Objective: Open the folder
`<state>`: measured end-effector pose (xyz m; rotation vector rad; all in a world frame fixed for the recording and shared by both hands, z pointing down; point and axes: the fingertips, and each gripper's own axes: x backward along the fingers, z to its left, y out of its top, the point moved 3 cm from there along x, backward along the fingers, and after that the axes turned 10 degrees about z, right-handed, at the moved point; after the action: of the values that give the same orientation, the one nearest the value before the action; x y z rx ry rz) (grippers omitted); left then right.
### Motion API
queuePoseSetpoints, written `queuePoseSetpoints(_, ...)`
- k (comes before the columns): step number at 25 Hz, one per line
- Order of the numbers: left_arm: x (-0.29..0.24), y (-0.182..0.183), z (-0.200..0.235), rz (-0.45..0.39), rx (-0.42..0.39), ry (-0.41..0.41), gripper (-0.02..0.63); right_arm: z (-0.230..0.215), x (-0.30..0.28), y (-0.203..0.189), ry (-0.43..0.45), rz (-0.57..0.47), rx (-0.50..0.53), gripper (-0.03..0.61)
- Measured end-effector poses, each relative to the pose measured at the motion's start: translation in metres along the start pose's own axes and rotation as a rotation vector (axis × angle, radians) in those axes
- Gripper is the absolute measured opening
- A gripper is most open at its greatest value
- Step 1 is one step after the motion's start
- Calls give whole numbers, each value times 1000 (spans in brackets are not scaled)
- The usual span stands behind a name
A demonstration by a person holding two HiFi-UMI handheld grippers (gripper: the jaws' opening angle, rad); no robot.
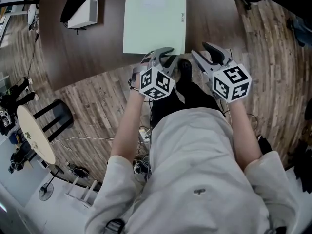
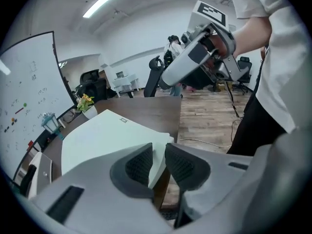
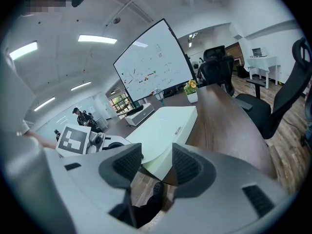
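Dark brown tabletop [image 1: 92,52] filled the upper part of the head view, with pale wood-plank floor [image 1: 92,106] below it. On the table lay the folder [image 1: 153,18], pale green, its cover down and its near edge close to the table's edge. At the far left of the table sat a white and black box [image 1: 80,6], well apart from the folder. We held the left gripper [image 1: 165,54] at the folder's near edge, over its right half. The right gripper [image 1: 202,51] was just beside it, past the folder's near right corner.

From the left gripper view, the folder's near corner lay between the pads [image 2: 139,167]. The jaws stood only a narrow gap apart around that corner, and we could see no firm pinch on it. The right gripper showed high at the right of this view. A whiteboard [image 2: 29,91] and a potted plant [image 2: 85,104] stood at the far left, the plant on the table's far end.

From the right gripper view, the jaws stood well apart with nothing gripped. Through the gap we saw the folder's near corner and the floor under the table edge. The cover bowed a little above the thick body there. Black office chairs [image 3: 217,67] stood beside the table at the right.
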<state>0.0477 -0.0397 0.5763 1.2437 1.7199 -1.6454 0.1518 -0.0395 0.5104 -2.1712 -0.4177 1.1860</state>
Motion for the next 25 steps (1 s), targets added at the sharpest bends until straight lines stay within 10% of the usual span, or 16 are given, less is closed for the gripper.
queuePoseSetpoints(12,22,10,20,-148,340,-32,25,6,-6,-4,20,21,12,179)
queuePoseSetpoints(25,48,25,33,-230,463,-19,15,11,-4,8,10,-11,18,178)
